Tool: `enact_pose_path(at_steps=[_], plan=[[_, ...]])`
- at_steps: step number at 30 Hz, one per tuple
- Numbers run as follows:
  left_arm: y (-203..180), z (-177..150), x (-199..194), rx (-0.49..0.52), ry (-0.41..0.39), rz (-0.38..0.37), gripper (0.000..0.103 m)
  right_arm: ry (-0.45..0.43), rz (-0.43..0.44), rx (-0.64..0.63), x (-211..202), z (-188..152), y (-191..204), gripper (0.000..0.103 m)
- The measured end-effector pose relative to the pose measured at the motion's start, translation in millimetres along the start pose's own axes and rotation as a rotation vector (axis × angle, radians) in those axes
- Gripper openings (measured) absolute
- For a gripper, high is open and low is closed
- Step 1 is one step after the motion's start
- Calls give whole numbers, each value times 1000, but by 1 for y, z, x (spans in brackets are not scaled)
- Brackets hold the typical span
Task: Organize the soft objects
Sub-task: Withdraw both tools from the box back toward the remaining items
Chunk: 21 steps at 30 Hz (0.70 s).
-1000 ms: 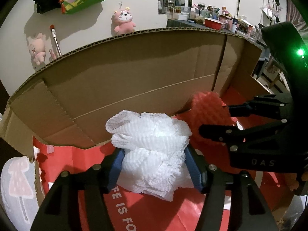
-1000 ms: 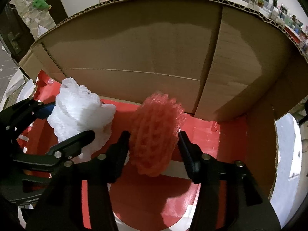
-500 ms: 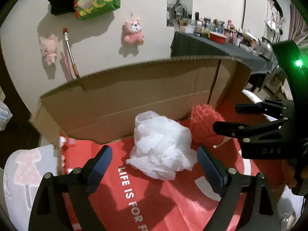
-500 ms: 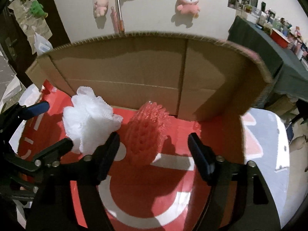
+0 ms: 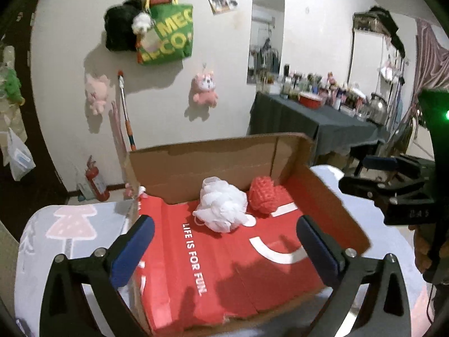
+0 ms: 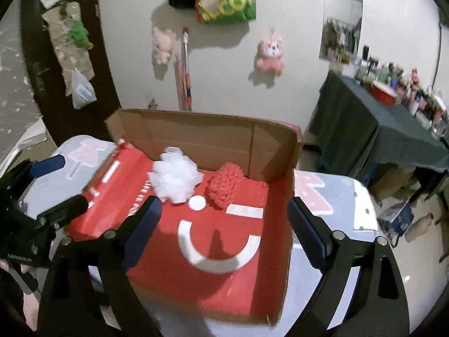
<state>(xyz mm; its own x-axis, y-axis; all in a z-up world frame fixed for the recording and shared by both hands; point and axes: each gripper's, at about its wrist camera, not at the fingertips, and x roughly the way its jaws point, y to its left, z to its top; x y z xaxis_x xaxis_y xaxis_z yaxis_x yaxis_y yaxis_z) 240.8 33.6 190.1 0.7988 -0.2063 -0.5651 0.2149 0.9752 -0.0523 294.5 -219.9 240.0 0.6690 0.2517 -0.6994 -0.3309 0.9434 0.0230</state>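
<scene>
The cardboard box (image 5: pixel 331 205) stood on a table (image 5: pixel 70 224) covered with a grey cloth bearing a pink tree print. The box floor was red, printed with white lettering and a white smile mark. Its far wall stood upright, plain brown inside.

The white mesh bath sponge (image 5: pixel 223 209) lay on the box floor against the far wall, left of centre. The red mesh bath sponge (image 5: pixel 262 196) lay just beside it on the right, the two touching or nearly so; contact could not be confirmed. The right wrist view showed the same order: white sponge (image 6: pixel 175 178) left, red sponge (image 6: pixel 224 186) right, both near the far wall.

The left hand-held gripper (image 5: pixel 224 241) hovered above the near part of the box, its jaws opening, nothing between them, its blue pads well apart from the white sponge. The right hand-held gripper (image 6: pixel 224 227) was likewise opening and empty, clear of the red sponge.

On the far room wall hung a green tote bag (image 5: pixel 168 36), two pink plush toys and a black item. A dark-clothed side table (image 5: pixel 322 123) with assorted bottles stood at far right.
</scene>
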Motion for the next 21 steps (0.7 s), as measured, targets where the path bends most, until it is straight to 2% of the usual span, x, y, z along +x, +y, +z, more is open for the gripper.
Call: enact_pose_path(at_steps=[3,8,11,17,21], plan=[[-5,-10,-36,-24,-56,0,103,-62,-1,-29,-38,-15,12,92],[-21,-34,-85,10,-141,15,103,-136,30,-45,-93,-46,29,94],[-33,-56,-110,26,-192,21,103,-206,-1,-67,-123,-70,41,98],[-51,-101,-144,14,-281,31,103,-305,-53,-72,-159,-126,59,99],[-61,-129,-152,-10,-289,28,103,-335,-64,-35,-167,-162,65,99]])
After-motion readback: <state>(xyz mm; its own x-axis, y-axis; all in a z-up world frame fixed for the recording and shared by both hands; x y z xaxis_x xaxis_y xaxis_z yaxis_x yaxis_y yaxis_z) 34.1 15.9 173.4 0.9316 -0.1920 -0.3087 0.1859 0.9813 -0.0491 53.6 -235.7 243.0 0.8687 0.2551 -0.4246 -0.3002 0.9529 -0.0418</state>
